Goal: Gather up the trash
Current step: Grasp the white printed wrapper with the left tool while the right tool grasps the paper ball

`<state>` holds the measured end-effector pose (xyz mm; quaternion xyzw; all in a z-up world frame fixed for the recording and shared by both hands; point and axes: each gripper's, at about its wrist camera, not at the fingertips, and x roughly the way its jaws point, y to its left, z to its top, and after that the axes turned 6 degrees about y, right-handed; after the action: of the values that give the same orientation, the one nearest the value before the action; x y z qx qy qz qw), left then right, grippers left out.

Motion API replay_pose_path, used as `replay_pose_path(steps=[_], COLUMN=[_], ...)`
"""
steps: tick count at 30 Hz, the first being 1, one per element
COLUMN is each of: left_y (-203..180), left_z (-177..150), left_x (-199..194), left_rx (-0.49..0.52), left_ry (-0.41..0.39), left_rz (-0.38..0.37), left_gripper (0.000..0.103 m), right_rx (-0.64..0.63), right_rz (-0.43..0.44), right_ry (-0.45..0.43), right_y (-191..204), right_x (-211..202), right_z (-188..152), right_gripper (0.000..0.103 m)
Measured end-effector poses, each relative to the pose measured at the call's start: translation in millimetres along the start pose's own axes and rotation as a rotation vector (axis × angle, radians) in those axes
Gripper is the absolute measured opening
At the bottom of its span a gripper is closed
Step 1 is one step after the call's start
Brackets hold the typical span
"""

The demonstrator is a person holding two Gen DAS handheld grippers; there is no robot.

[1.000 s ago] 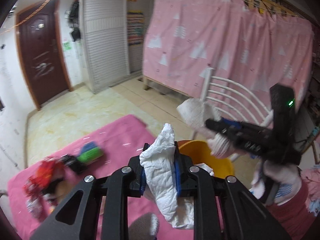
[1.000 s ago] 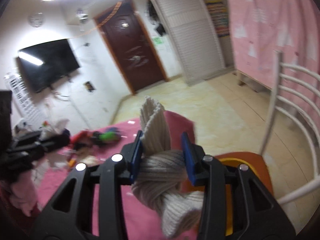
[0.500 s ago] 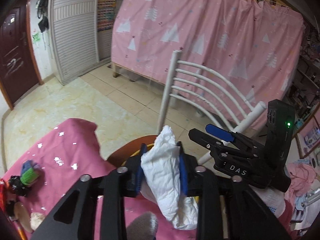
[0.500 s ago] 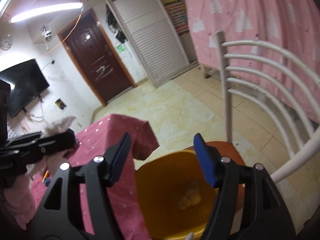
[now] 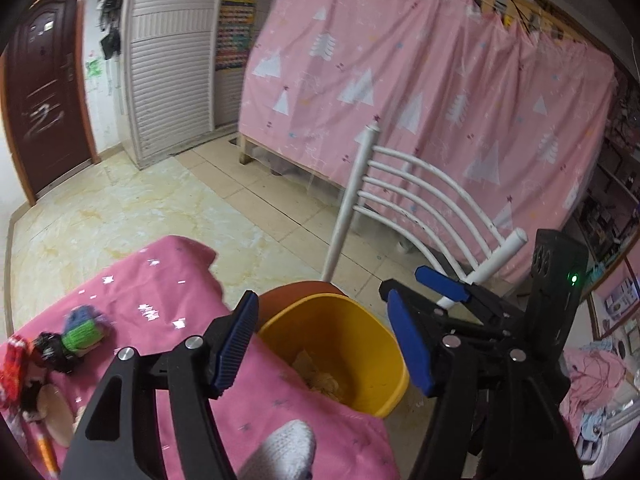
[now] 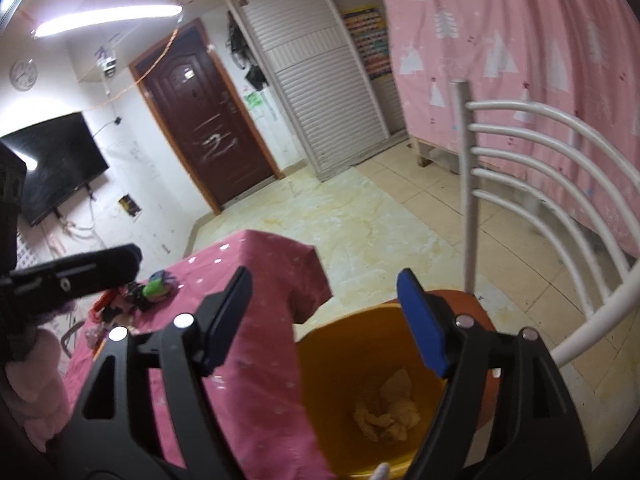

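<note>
Your left tongs (image 5: pixel 324 344) and right tongs (image 6: pixel 326 320) both hang wide open and empty over the yellow bin (image 6: pixel 320 360), which sits on a white-backed chair (image 5: pixel 420 184) just beside the pink tabletop (image 5: pixel 168 280). Crumpled paper (image 6: pixel 388 412) lies at the bin's bottom. A small clutter (image 5: pixel 60 344) waits at the tabletop's far-left end; it looks light and soft, so pinch each piece at its bulkiest fold.

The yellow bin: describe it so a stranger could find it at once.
Start at the white metal chair before the pink curtain. On its seat, against the pink-clothed table, stands the round yellow plastic bin. It is the only open container, with crumpled paper inside.
</note>
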<state>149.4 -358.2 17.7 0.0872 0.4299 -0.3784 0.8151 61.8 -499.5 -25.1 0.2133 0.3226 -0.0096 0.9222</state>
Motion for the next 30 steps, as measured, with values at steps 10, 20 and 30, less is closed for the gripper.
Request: replay_pose_path(steps=[10, 20, 30], left_y=[57.2, 126.8, 219.4], left_z=[-16.5, -50.7, -97.4], left_x=[-67.2, -125.1, -163.8], left_rx=[-0.081, -0.155, -0.281], left_ry=[-0.081, -0.114, -0.109], left_rz=[0.074, 0.186, 0.333], left_gripper=[0.059, 0.059, 0.062], right_rx=[-0.132, -0.262, -0.388], right_rz=[0.074, 0.137, 0.178], right_ry=[0.051, 0.132, 0.253], right_y=[86.4, 165.9, 226.4], right_x=[25.0, 54.5, 93.6], right_z=[-1.1, -17.0, -45.3], right_gripper=[0.081, 0.086, 0.087])
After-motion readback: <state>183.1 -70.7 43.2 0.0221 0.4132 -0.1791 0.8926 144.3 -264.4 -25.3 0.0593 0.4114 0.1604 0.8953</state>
